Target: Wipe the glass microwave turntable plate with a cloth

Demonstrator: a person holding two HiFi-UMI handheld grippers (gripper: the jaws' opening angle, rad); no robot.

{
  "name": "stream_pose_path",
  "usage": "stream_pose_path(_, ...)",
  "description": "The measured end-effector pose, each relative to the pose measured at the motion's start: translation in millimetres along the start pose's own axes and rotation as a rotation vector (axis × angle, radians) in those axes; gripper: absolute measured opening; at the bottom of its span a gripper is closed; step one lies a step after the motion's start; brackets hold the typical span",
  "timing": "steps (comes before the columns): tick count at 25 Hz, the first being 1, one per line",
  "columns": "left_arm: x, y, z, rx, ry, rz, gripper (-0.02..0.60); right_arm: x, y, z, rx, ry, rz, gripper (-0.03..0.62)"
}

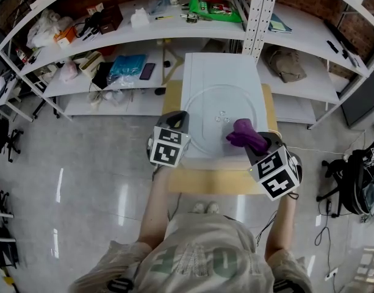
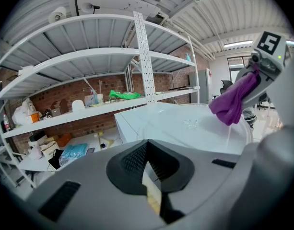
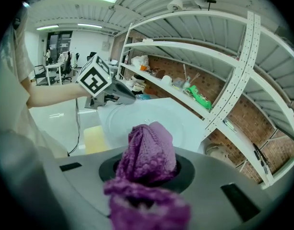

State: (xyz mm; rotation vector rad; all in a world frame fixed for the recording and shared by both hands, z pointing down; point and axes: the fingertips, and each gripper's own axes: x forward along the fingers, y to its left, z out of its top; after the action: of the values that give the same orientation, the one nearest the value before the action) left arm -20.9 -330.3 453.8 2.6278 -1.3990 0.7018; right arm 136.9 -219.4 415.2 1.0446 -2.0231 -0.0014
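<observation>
A person is standing at a small wooden table (image 1: 205, 179), and a white board (image 1: 217, 69) is lying across its top. The glass turntable plate (image 1: 217, 99) is resting flat on that board, straight ahead at the person's 12 o'clock.

The left gripper (image 1: 176, 119) is sitting at the plate's 8 o'clock, by the board's edge. In its own view the jaws are pressing together, showing only a thin tan sliver between them and gripping nothing.

The right gripper (image 1: 263, 144) is hovering at the plate's 4 o'clock. Its jaws are clamping a bunched purple cloth (image 1: 246, 134). The cloth is hanging over the rim there, though whether it is touching the glass cannot be told.

A glossy grey floor (image 1: 83, 163) is catching the ceiling lights all around the table. White metal shelves (image 1: 174, 32) are curving round from 10 to 2 o'clock against a brick wall (image 2: 55, 97). They are carrying a green package (image 1: 214, 8) at 12 o'clock, and a blue pack (image 1: 127, 65) and a dark phone (image 1: 147, 71) at 11 o'clock.
</observation>
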Motion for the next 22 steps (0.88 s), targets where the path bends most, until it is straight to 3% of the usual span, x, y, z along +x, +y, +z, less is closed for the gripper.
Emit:
stream_pose_path(7,-0.2,0.0,-1.7,-0.006,-0.004,-0.002,0.002,13.6,-86.2,27.8,0.072,-0.059,-0.164,0.057)
stream_pose_path(12,0.7,-0.7,0.0,-0.002,-0.003,-0.004,0.002,48.0,-128.9,25.4,0.119,-0.012,-0.204,0.057)
stream_pose_path(17,-1.5,1.4,-2.6,0.004,0.005,0.003,0.002,73.7,-126.1,8.9,0.129,0.047,-0.175,0.057)
stream_pose_path(22,-0.6,2.7,0.0,0.004,0.004,0.007,0.002,62.8,-107.2,6.9,0.094,0.045,-0.141,0.057)
